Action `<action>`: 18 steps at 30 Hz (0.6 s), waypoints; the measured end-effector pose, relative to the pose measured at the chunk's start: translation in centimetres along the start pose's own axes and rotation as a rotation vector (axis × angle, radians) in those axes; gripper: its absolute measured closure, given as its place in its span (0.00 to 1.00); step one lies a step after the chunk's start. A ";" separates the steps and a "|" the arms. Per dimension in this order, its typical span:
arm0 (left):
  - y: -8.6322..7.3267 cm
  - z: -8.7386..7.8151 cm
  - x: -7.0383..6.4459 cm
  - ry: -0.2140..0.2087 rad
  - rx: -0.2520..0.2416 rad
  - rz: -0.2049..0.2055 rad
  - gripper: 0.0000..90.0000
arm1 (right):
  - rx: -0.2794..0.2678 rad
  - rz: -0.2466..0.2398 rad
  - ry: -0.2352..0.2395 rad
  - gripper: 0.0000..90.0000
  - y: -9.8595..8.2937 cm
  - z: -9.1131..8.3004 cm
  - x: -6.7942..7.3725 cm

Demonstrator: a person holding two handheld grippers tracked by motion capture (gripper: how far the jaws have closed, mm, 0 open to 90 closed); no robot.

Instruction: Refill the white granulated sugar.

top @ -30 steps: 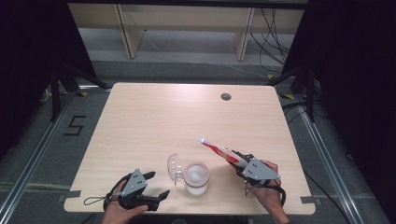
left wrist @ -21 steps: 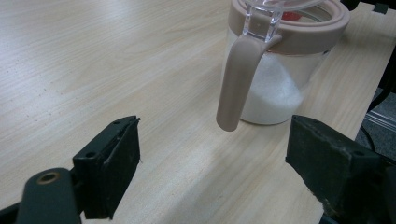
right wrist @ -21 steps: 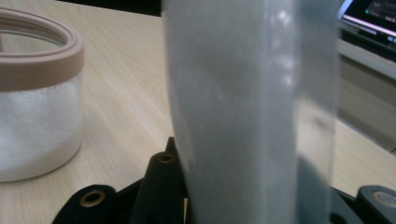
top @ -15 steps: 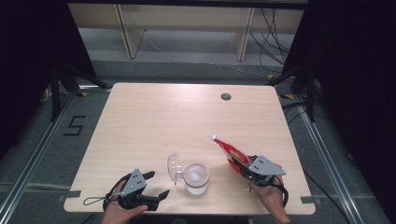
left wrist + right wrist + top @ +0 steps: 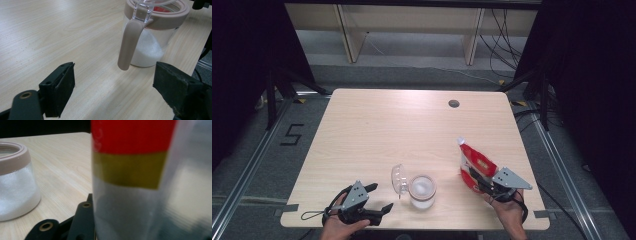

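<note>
- Left gripper: resting low at the near table edge, jaws spread apart, nothing between them
- Right gripper: clamped on a red-and-white pouch, which rises tilted from the near right of the table
- Clear jar, part-filled with white granules: stands between the grippers, lid flipped up on its left

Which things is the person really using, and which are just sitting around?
Using: red pouch held in the right gripper; jar of white powder, lid flipped open.
Just there: left gripper, open and empty; shelves; cables.
</note>
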State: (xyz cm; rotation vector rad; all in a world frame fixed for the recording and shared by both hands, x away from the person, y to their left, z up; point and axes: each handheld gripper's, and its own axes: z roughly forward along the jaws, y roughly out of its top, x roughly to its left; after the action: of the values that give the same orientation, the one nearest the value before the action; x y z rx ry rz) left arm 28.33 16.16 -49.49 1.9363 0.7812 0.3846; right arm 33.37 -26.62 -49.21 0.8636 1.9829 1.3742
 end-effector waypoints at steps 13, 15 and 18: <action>0.0 0.0 0.0 0.000 0.000 0.002 0.19 | 0.027 0.130 -0.044 0.52 -0.1 -2.2 0.2; 0.1 0.0 0.0 0.001 -0.005 -0.002 0.19 | 0.019 0.125 -0.066 0.48 0.0 -2.5 0.3; 0.1 0.0 -0.1 -0.002 -0.003 -0.004 0.19 | 0.040 0.185 -0.075 0.46 0.2 -3.4 0.9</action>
State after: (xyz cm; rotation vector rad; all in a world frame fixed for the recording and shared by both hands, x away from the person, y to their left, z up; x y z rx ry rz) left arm 28.28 16.09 -49.42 1.9317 0.7827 0.3817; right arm 30.25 -27.85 -48.00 1.1251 1.9187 1.3845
